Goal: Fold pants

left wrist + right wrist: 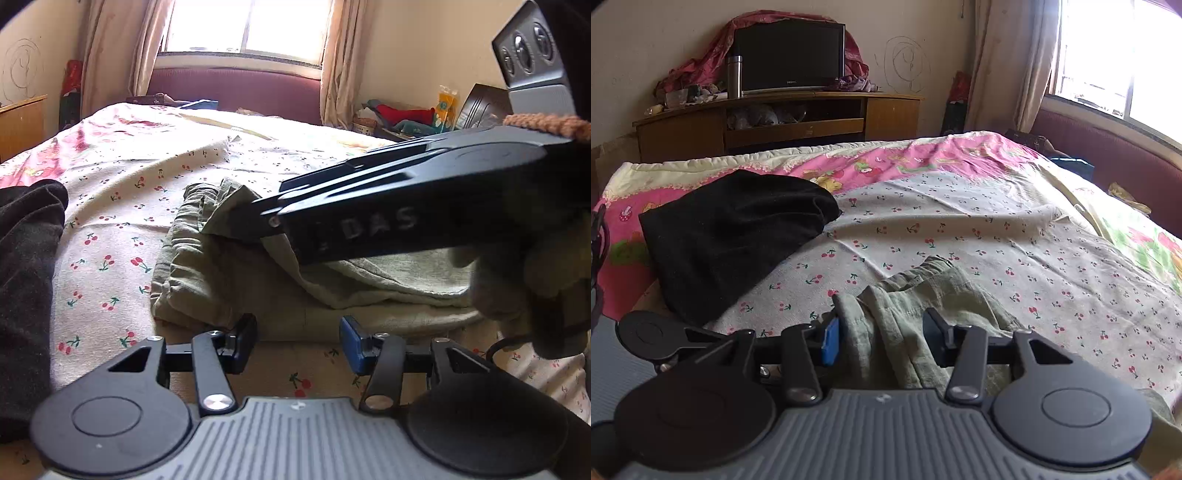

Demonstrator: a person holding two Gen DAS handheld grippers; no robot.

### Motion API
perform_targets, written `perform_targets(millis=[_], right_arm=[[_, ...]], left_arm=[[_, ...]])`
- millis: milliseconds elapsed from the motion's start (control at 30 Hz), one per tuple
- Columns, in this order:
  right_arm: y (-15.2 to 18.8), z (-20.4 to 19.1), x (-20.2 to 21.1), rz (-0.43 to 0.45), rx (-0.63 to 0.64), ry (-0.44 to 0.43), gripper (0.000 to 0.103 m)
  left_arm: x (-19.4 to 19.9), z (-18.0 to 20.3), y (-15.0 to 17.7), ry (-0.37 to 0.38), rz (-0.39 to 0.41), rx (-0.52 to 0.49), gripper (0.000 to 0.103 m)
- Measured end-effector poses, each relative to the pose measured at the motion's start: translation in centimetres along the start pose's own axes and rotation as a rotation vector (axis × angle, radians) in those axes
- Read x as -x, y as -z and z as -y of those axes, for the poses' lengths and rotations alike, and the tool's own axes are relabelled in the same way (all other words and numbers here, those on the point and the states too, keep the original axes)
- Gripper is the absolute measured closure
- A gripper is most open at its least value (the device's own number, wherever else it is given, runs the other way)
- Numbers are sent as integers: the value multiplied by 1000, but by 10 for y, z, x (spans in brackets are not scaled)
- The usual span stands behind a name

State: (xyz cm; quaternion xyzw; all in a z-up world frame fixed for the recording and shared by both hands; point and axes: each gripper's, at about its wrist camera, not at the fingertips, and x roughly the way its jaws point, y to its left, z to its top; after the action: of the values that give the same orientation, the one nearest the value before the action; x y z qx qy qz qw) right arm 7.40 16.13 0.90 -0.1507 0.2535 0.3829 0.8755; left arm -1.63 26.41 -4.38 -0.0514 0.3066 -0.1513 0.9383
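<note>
pants: olive-green pants (229, 280) lie on the cherry-print bedsheet (110, 221), partly folded, 1 flap lifted off the pile underneath, waistband end bunched toward the window side.

right gripper: right gripper (882, 338) has its fingers apart w/ a fold of the green cloth running between them. From the left cam it looks like the tips are at the lifted flap, but I cannot tell if there's real pinch on it; in its own view the gap looks too wide to be clamped.

left gripper: left gripper (299, 339) hangs low just in front of the near edge of the pile, fingers apart, nothing between them, not touching cloth afaict.

step imo: carrying that top flap over to make the next fold, maybe half done.

risk 1: flap slips out. If the right fingers aren't closed on it, thin floppy fabric just drops and lands crooked.

risk 2: whole pile drags. Nothing pins the bottom layer, so pulling the flap could slide everything along the sheet and wreck the fold already made. Left gripper is right there, could hold the near edge down.

risk 3: grabbing the sheet too. Sheet is loose and wrinkled, low pinch by the left could catch it w/ the pants.

risk 4: black garment (738, 236) sits on the bed, apart from the pants for now, but a wide swing that way could snag it.

risk 5: 2 grippers are close together, could bump.
</note>
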Motion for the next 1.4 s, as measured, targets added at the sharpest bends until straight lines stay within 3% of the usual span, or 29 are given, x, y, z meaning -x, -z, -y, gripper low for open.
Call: perform_targets(millis=[100,233,367,533,733,933,1100,1167,1200,1233,1300,1400], right_arm=[[0,7,20,7,-33,-48,51],[0,24,30,-13,-89,-46,51],[0,48,22,-54,-114,17,51],[0,71,1,-110,-176,-11,51],[4,77,7,-87,-194,-2,51],[11,91,2,-87,-198,-10,51],[11,106,-6,-83,-183,-6,51],[13,110,-4,-76,-185,-6,51],[13,112,-2,-71,-188,-5,51],[14,114,0,-66,-192,-5,51],[13,118,4,-54,-194,-11,51],[7,121,6,-32,-169,-18,51]], left_arm=[[9,-6,9,1,-9,10,41],[19,-10,7,-17,-4,28,41],[34,-11,-4,-46,61,40,41],[20,-6,-30,-71,135,59,41],[-19,-11,-37,-139,35,179,41],[-14,-6,-37,-145,42,295,41],[-38,-2,-43,-176,33,368,41],[-43,-6,-41,-189,44,414,54],[-44,-8,-40,-182,47,435,78],[-43,-13,-39,-156,53,469,87],[-31,-17,-35,-131,92,514,87],[-3,-3,-36,-158,165,452,87]])
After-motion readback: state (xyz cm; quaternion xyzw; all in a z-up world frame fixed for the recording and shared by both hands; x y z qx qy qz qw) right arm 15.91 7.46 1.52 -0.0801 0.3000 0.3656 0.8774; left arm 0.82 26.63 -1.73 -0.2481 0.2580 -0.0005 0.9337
